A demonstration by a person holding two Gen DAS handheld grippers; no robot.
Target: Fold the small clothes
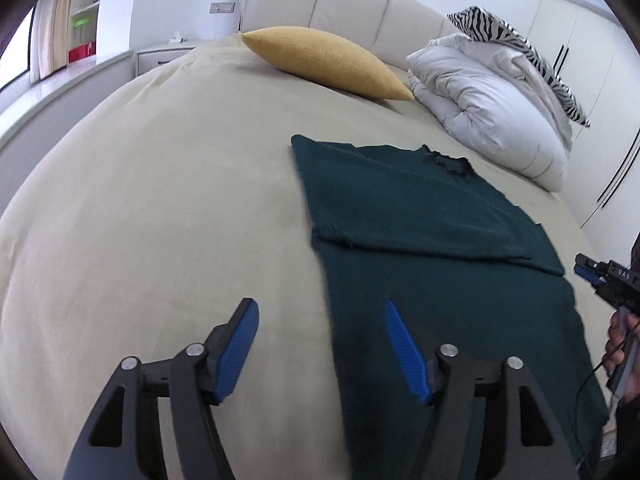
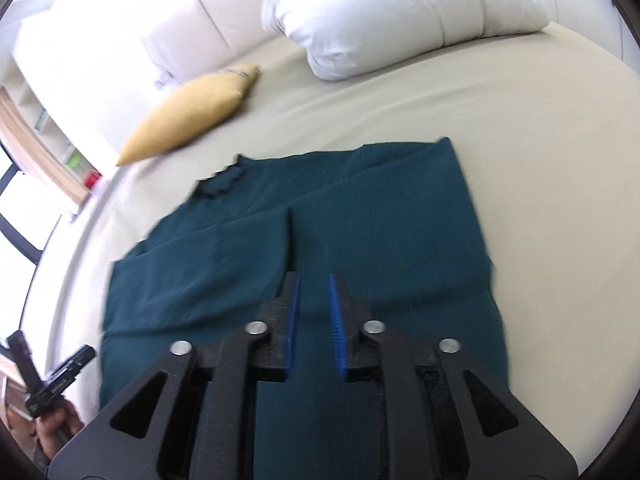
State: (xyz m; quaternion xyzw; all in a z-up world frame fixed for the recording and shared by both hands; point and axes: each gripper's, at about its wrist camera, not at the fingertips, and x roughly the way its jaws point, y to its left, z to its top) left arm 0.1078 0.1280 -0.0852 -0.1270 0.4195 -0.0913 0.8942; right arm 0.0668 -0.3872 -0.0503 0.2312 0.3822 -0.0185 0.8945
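Note:
A dark green knit top (image 1: 432, 256) lies flat on the beige bed (image 1: 160, 208), sleeves folded in over the body, black-trimmed collar toward the headboard. My left gripper (image 1: 320, 308) is open and empty, hovering over the top's left edge near the hem. In the right wrist view the same top (image 2: 360, 220) fills the middle, and my right gripper (image 2: 314, 280) hovers above its lower part with a narrow gap between the jaws, holding nothing. The right gripper also shows at the left wrist view's right edge (image 1: 596, 276); the left gripper shows at the bottom left of the right wrist view (image 2: 48, 364).
A yellow cushion (image 1: 328, 60) lies near the padded headboard (image 1: 340, 4). A folded white duvet (image 1: 492, 104) with a zebra-print pillow (image 1: 516, 48) sits at the bed's right head corner. A nightstand (image 1: 160, 56) stands at the far left.

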